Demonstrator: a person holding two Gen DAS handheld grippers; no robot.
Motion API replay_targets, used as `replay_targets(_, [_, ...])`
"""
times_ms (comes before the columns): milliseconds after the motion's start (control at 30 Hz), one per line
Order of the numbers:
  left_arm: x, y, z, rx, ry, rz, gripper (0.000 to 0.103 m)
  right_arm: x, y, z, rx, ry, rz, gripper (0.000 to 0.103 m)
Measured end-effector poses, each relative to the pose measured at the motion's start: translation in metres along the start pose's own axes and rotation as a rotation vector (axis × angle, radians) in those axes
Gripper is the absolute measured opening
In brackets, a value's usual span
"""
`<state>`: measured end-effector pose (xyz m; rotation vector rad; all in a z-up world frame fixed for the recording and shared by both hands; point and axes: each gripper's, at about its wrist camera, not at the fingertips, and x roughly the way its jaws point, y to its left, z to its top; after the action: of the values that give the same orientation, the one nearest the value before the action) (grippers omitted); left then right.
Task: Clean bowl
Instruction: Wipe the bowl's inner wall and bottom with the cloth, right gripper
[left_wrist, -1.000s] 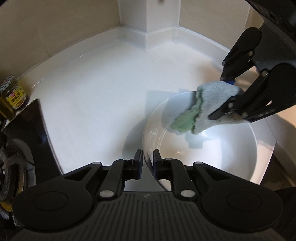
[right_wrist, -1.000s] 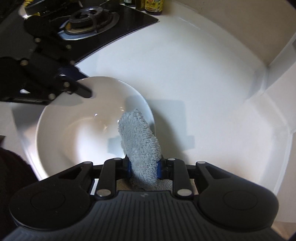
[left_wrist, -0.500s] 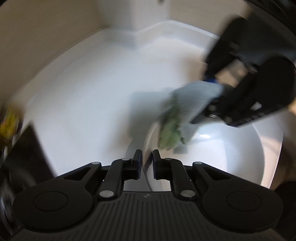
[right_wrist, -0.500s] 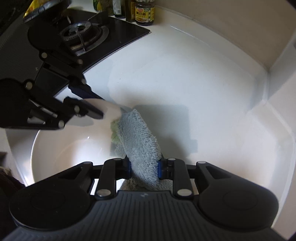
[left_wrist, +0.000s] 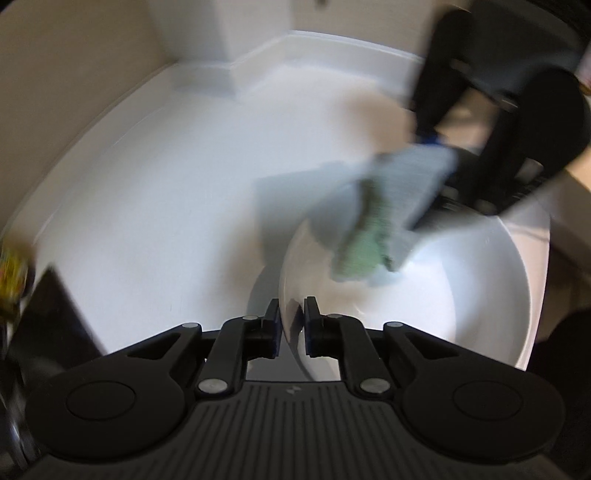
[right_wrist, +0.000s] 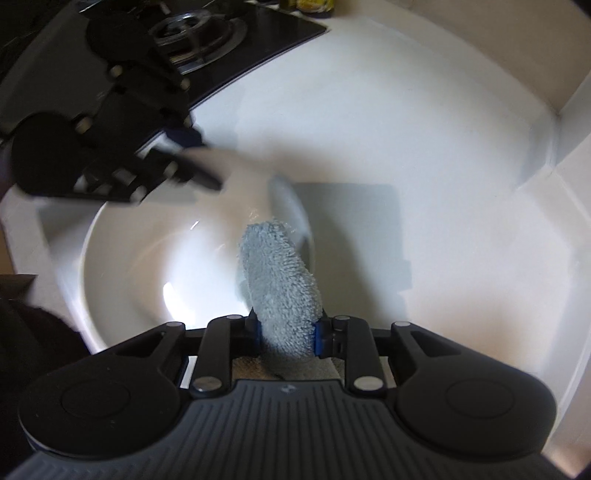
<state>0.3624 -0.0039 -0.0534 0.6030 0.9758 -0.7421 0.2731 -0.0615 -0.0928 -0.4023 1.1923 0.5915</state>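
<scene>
A white bowl (left_wrist: 461, 280) sits on the white counter. My left gripper (left_wrist: 291, 321) is shut on the bowl's near rim. The bowl also shows in the right wrist view (right_wrist: 140, 266), with the left gripper (right_wrist: 199, 173) at its far rim. My right gripper (right_wrist: 286, 332) is shut on a grey-blue cloth (right_wrist: 279, 280) with a green side. The cloth (left_wrist: 384, 218) hangs into the bowl against its inner wall, blurred by motion. The right gripper's body shows dark at the upper right of the left wrist view.
A black gas hob (right_wrist: 221, 48) with a burner lies beyond the bowl. Jars (right_wrist: 306, 5) stand behind it; one jar (left_wrist: 11, 273) shows blurred at the left. The white counter (left_wrist: 166, 184) ends at a raised backsplash and wall corner (left_wrist: 236, 66).
The cloth has swept along the bowl's inner wall, and both views have shifted with the motion. The left gripper has kept its hold on the rim.
</scene>
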Motion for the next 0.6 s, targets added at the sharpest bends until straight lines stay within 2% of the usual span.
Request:
replay_targets(100, [-0.004, 0.000, 0.002, -0.033, 0.003, 0.006, 0.013, 0.003, 0.008, 0.016, -0.024, -0.026, -0.044, 0.022])
replay_targets(167, [-0.010, -0.002, -0.005, -0.109, -0.004, 0.020, 0.013, 0.003, 0.012, 0.017, -0.045, -0.034, -0.061, 0.022])
replay_targets(233, [-0.020, -0.008, -0.019, -0.192, 0.003, 0.041, 0.013, 0.000, 0.009, 0.013, -0.018, -0.048, -0.037, 0.022])
replay_targets(333, [-0.033, -0.021, -0.036, -0.247, 0.022, 0.082, 0.014, -0.003, 0.007, 0.003, 0.032, -0.053, -0.018, 0.021])
replay_targets(500, [-0.054, -0.041, -0.057, -0.284, 0.005, 0.132, 0.015, -0.011, 0.017, -0.016, 0.019, -0.029, -0.038, 0.021])
replay_targets(600, [-0.064, -0.047, -0.059, -0.263, -0.003, 0.124, 0.015, -0.017, 0.017, -0.027, 0.016, -0.016, -0.016, 0.021])
